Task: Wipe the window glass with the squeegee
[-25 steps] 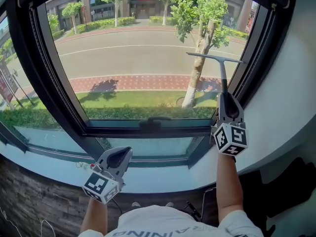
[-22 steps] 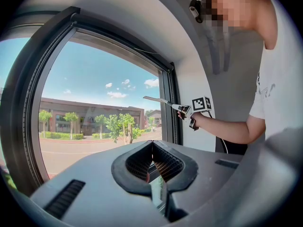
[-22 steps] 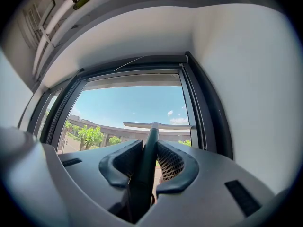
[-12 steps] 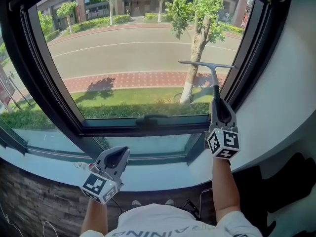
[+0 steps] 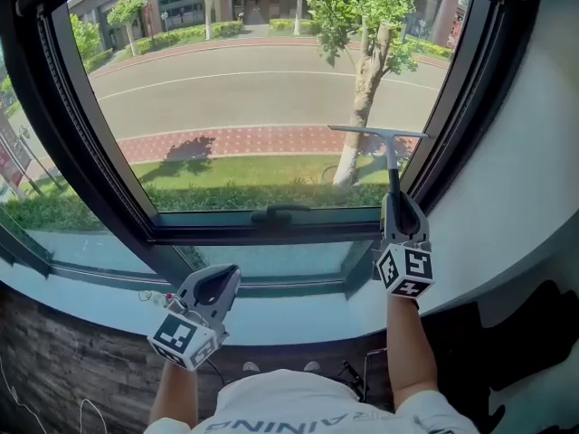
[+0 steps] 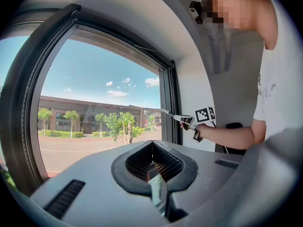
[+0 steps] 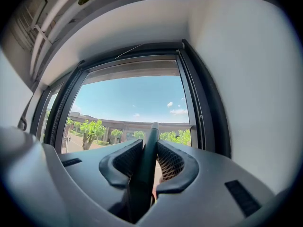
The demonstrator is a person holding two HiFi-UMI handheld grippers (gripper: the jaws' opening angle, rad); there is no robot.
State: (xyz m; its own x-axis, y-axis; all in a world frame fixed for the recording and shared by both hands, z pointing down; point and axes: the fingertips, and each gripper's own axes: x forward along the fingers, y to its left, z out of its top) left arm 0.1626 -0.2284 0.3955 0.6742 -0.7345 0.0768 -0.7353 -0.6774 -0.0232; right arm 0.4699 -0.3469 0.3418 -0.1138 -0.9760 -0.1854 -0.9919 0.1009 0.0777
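Clamping the squeegee (image 5: 392, 163) by its handle, the right gripper (image 5: 396, 199) holds its blade at the window glass (image 5: 235, 98) lower right; the left gripper (image 5: 220, 280) hangs closed and empty.

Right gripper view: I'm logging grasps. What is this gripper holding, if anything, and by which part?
The right gripper is shut on the squeegee, clamping its dark handle; the blade end sticks out toward the window glass.

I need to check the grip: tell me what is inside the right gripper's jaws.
The handle of the squeegee, clamped between the jaws. Its lower end is hidden inside the right gripper.
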